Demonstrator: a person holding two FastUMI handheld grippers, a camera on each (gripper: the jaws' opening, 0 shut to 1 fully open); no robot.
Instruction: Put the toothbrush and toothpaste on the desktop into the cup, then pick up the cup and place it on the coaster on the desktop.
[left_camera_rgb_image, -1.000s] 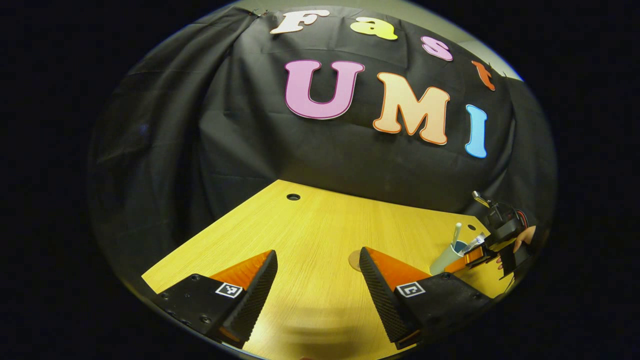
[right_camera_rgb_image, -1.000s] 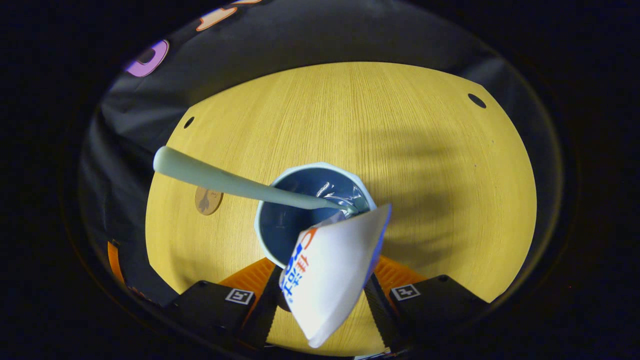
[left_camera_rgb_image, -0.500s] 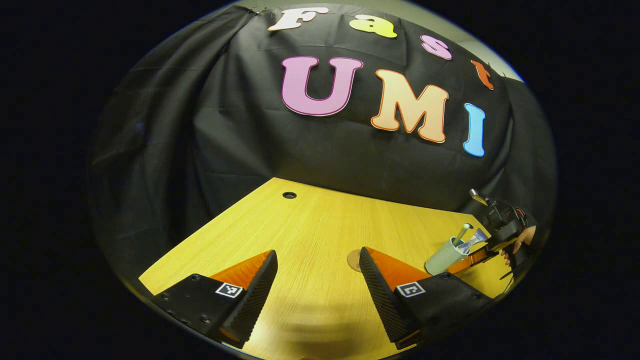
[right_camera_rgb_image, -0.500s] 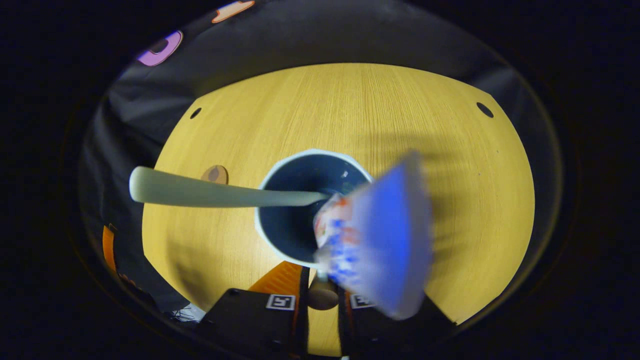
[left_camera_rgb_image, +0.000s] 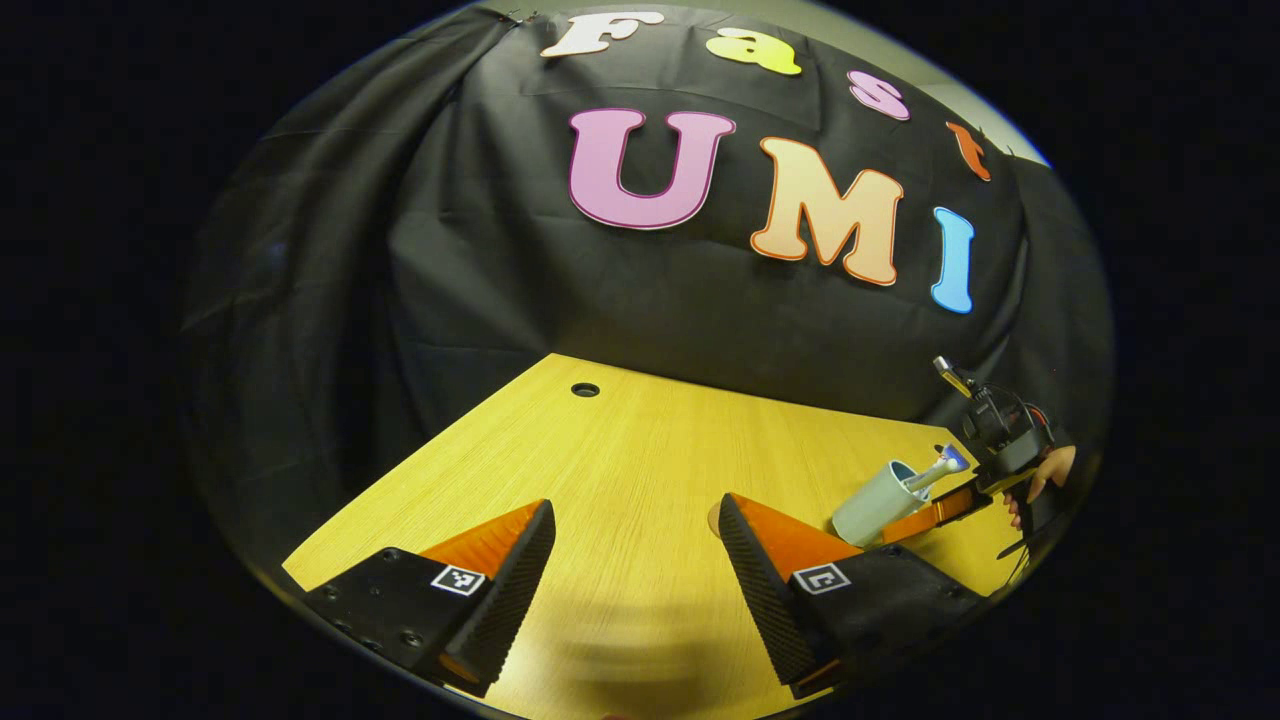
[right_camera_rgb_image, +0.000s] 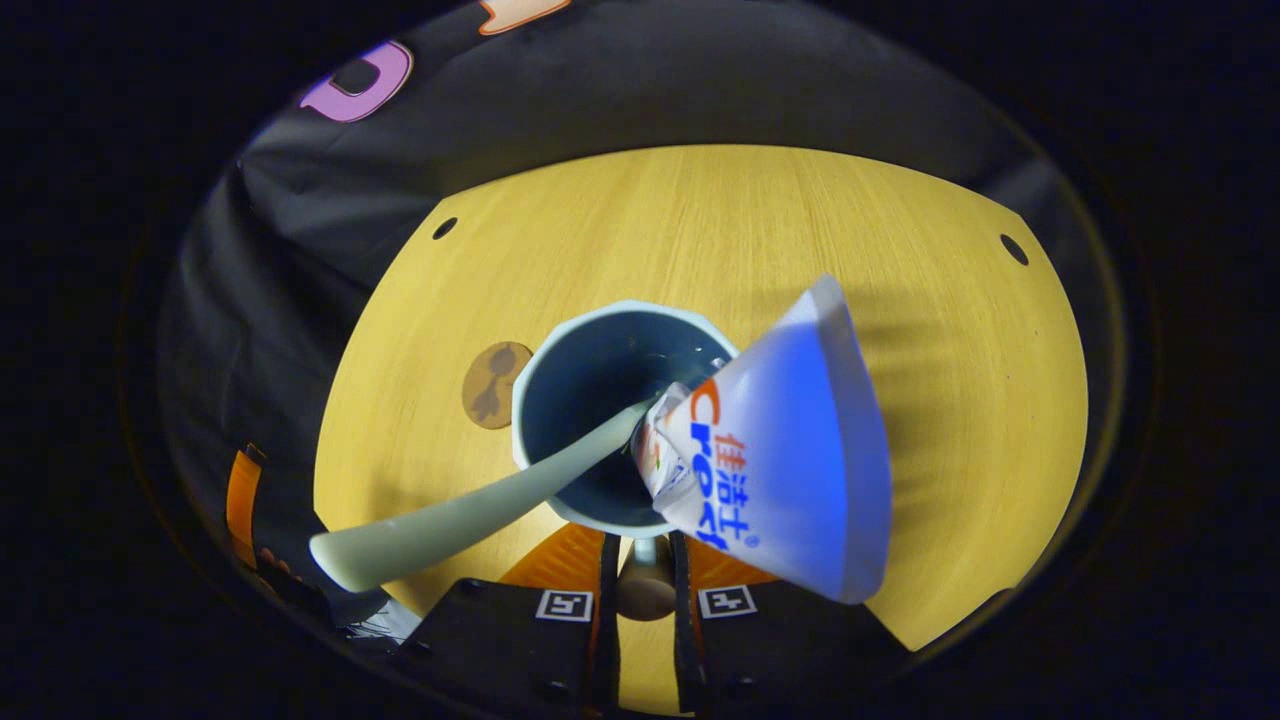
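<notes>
A pale cup (right_camera_rgb_image: 527, 440) with a dark inside hangs tilted over the wooden table (right_camera_rgb_image: 700, 230). A pale toothbrush (right_camera_rgb_image: 450, 520) leans out of it to the lower left, and a white and blue toothpaste tube (right_camera_rgb_image: 790, 460) sticks out to the right. My right gripper (right_camera_rgb_image: 643, 590) is shut on the cup's side, with a small rounded part showing between its fingers. The round brown coaster (right_camera_rgb_image: 493, 370) lies just left of the cup. In the left gripper view the cup (left_camera_rgb_image: 872, 508) tips left in the right gripper (left_camera_rgb_image: 935, 512), held by a hand (left_camera_rgb_image: 1045, 475). My left gripper (left_camera_rgb_image: 637, 590) is open over bare table, and its finger half hides the coaster (left_camera_rgb_image: 713, 517).
The table (left_camera_rgb_image: 620, 460) has cable holes at its far corners (right_camera_rgb_image: 444, 228) (right_camera_rgb_image: 1013, 249) (left_camera_rgb_image: 585, 389). Black cloth walls close in behind the table and on its left.
My right gripper closed on the cup and carried it left toward the coaster, tilting it. The toothbrush swung down to the lower left and the tube flipped right. The left gripper stayed put.
</notes>
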